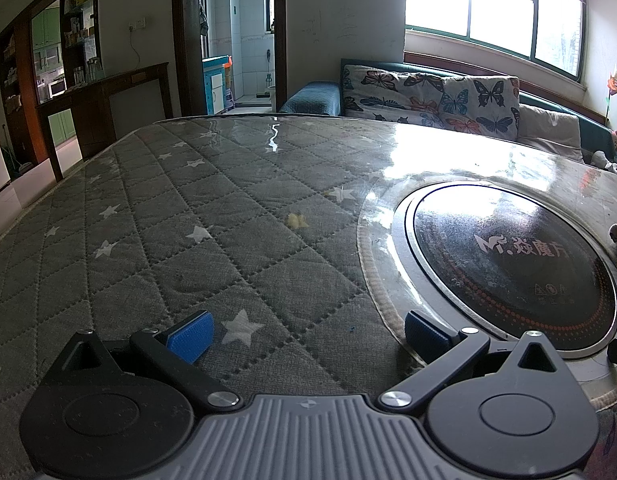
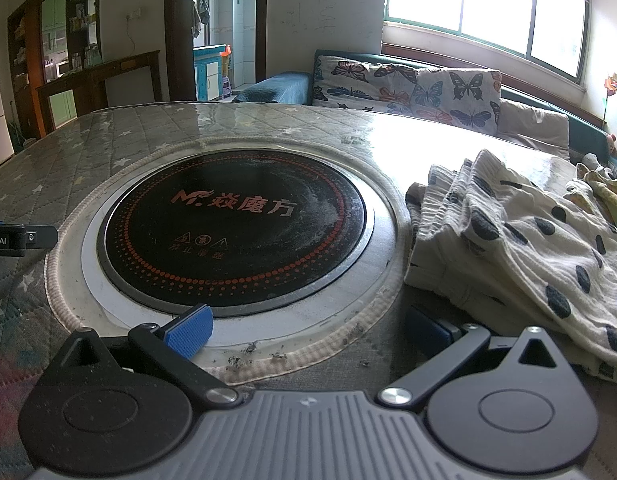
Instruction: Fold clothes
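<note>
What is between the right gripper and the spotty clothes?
Nothing visible. The right gripper is open, and the spotty clothes lie just ahead to its right on the table. The round cooktop sits to the left, out of the way.

Left gripper point(image 1: 306, 330) level and low, its 2 blue-padded fingers point(image 1: 190, 338) spread wide, nothing between them; right gripper point(image 2: 308, 330) likewise spread wide and empty, blue pads point(image 2: 189, 332) apart.
</note>
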`<state>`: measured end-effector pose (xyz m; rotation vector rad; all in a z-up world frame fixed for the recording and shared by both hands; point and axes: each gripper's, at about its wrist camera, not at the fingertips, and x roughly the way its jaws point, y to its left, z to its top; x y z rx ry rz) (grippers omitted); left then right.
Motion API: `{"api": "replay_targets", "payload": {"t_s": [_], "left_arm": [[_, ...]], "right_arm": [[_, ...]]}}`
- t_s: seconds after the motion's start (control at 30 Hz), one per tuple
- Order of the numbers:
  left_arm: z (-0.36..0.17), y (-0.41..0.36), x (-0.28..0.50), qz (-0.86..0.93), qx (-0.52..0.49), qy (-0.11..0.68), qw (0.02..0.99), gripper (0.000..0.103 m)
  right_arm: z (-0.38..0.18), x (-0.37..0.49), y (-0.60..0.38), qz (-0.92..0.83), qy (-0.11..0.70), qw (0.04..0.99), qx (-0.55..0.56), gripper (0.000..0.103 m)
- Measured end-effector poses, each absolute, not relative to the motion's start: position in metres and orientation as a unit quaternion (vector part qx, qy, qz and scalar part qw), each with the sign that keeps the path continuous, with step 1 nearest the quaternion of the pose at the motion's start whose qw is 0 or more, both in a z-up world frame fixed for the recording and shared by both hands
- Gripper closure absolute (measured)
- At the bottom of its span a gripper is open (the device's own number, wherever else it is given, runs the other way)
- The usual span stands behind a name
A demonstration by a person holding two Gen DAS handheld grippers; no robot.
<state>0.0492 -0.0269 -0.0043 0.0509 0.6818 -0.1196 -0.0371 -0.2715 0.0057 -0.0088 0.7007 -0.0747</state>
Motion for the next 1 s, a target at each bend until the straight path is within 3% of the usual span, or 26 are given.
{"api": "replay_targets", "payload": {"t_s": [1.0], "left_arm": [[-0.0049, -0.0298, 0.0506, -0.060, 0.022, 0.335, 0.940, 0.000]], "right_arm": [[0.0067, -0.0386, -0.2732, -0.037, 0.344, 0.938, -0.007, 0.000]]}}
